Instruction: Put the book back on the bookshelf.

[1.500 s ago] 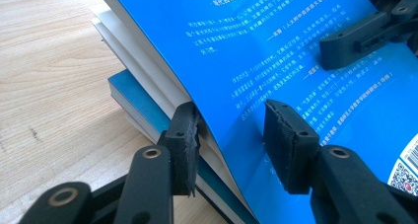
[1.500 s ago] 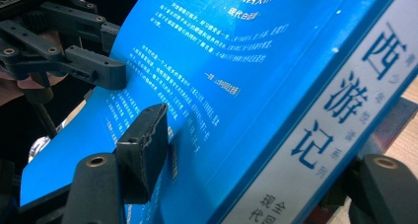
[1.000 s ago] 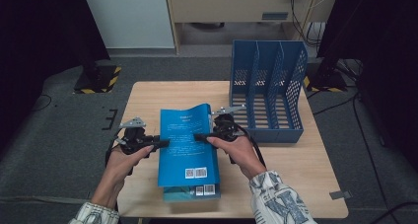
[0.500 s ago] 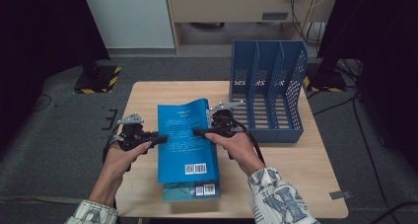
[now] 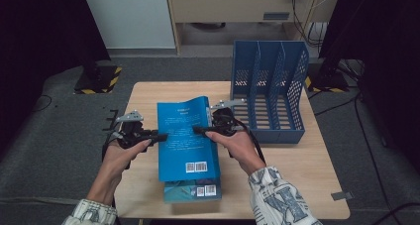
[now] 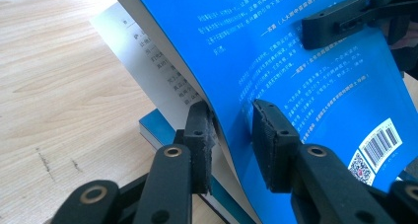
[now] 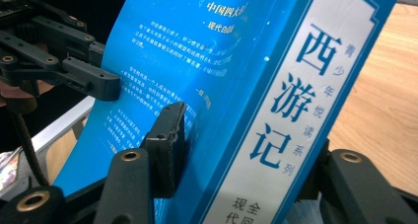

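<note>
Blue book (image 5: 185, 136) tilted higher, both-side gripped.

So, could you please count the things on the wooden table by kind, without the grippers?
Books: 2, a bright blue paperback book held up, and a teal book lying flat under it.
File racks: 1, a blue plastic mesh file rack.
Total: 3

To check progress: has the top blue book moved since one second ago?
Yes: the top blue book has lifted slightly, uncovering more of the lower book.
</note>
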`<state>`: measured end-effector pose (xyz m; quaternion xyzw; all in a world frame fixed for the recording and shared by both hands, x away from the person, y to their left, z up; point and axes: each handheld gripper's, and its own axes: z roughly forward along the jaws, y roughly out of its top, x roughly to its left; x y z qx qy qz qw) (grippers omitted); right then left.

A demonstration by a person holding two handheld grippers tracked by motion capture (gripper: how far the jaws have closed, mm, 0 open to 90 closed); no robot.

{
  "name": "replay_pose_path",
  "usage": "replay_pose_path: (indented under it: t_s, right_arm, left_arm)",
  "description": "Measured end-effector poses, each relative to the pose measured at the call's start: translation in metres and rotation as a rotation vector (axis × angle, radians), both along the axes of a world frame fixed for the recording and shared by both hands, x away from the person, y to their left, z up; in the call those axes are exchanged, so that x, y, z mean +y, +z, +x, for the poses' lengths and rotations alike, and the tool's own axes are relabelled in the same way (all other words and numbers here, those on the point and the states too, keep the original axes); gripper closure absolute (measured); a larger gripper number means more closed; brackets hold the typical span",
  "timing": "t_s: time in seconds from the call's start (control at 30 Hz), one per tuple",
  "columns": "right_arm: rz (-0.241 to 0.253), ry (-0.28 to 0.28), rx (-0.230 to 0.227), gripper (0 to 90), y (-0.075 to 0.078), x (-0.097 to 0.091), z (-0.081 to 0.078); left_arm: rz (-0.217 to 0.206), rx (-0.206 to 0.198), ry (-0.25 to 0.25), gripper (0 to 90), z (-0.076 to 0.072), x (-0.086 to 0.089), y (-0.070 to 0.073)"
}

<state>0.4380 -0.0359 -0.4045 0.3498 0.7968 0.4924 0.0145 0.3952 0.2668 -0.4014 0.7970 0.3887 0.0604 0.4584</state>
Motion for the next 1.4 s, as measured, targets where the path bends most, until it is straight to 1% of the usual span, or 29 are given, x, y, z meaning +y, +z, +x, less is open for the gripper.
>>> replay_pose_path:
  t_s: [0.07,0.23,0.4,0.53,0.67,0.77,0.87,1.03,1.2,1.4]
  right_arm:
    - [-0.004,0.0,-0.005,49.9,0.001,0.001,0.001]
    - [0.004,-0.003,-0.018,50.8,0.004,0.001,0.001]
    - [0.01,-0.012,-0.033,51.6,0.007,0.001,0.002]
    - [0.01,-0.011,-0.048,52.4,0.011,0.001,0.004]
    - [0.003,-0.01,-0.057,52.9,0.015,0.003,0.005]
    - [-0.001,-0.01,-0.068,53.4,0.018,0.005,0.007]
    - [-0.006,-0.013,-0.074,53.8,0.021,0.007,0.01]
    - [0.004,-0.024,-0.094,54.8,0.025,0.009,0.016]
    - [0.013,-0.027,-0.098,55.0,0.024,0.009,0.018]
    - [0.007,-0.029,-0.106,55.1,0.026,0.011,0.02]
  left_arm:
    - [0.009,0.005,-0.002,69.7,0.001,0.001,0.001]
    - [0.004,-0.009,-0.002,70.3,0.001,0.001,0.004]
    - [0.022,-0.023,0.005,70.8,0.004,0.0,0.008]
    - [0.02,-0.029,0.005,71.5,0.005,0.001,0.01]
    - [0.031,-0.036,0.007,71.6,0.007,0.001,0.013]
    - [0.036,-0.04,0.009,72.0,0.01,0.002,0.015]
    - [0.031,-0.04,0.016,72.4,0.013,0.004,0.016]
    - [0.044,-0.063,0.02,72.9,0.019,0.005,0.02]
    - [0.037,-0.061,0.02,73.1,0.022,0.006,0.02]
    - [0.053,-0.064,0.021,73.1,0.024,0.006,0.023]
